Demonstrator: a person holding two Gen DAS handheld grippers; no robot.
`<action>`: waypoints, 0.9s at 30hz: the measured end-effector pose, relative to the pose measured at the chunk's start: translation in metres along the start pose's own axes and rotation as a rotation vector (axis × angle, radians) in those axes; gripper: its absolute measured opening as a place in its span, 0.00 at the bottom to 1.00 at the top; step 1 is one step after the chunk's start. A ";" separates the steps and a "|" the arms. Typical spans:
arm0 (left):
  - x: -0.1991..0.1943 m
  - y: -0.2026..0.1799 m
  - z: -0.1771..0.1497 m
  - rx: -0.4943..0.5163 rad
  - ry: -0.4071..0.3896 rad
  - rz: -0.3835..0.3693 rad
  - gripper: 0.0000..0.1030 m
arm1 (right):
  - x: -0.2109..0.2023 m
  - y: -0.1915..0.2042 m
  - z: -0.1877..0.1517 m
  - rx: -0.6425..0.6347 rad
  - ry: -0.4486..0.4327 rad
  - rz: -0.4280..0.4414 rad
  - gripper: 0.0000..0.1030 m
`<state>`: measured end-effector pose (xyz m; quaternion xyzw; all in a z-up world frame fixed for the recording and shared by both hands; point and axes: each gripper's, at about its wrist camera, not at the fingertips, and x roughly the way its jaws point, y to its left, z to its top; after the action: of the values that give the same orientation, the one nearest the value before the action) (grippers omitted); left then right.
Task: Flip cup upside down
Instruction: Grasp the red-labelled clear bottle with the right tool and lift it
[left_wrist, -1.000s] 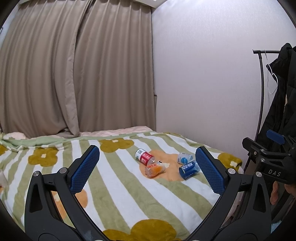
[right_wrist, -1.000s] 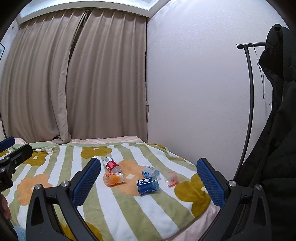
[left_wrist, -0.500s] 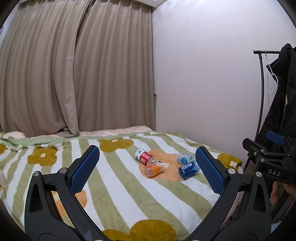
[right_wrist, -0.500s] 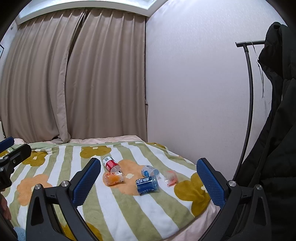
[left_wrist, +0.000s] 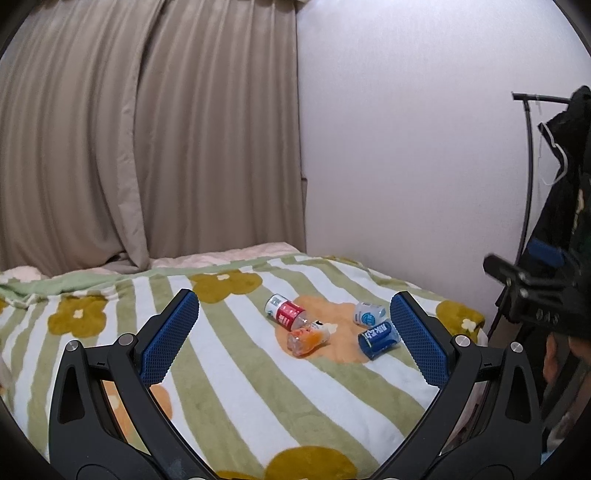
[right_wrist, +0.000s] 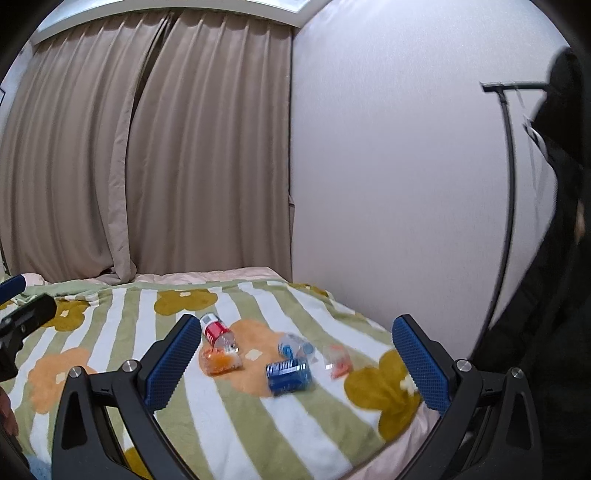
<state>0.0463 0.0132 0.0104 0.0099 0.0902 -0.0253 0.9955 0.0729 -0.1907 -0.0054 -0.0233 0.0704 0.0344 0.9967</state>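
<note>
Left gripper (left_wrist: 295, 343): fingers spread wide, empty, hovering above the bed (left_wrist: 240, 406).
Right gripper (right_wrist: 295, 363): fingers likewise apart, holding nothing.
Landmark: orange flower patch (right_wrist: 258, 343) on the blanket.
Cup (right_wrist: 338, 361): small clear one lying on its side, just right of the patch, beside the blue can (right_wrist: 288, 374).
Other clutter: red-labelled bottle (right_wrist: 218, 332) at the patch's far-left edge.
Handling: probably light, thin, easily crushed; pinch gently across the wall mid-body.
Beyond: curtain (right_wrist: 147, 166).
</note>
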 end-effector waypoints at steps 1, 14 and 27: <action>0.009 0.004 0.004 0.000 0.012 -0.006 1.00 | 0.011 -0.001 0.008 -0.020 0.006 0.009 1.00; 0.203 0.088 -0.019 -0.072 0.402 -0.068 1.00 | 0.321 0.101 0.014 -0.227 0.572 0.418 1.00; 0.294 0.121 -0.111 -0.145 0.636 -0.081 1.00 | 0.463 0.185 -0.106 -0.421 0.873 0.425 0.87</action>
<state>0.3212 0.1226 -0.1494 -0.0572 0.3987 -0.0539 0.9137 0.5027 0.0181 -0.1835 -0.2205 0.4737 0.2364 0.8192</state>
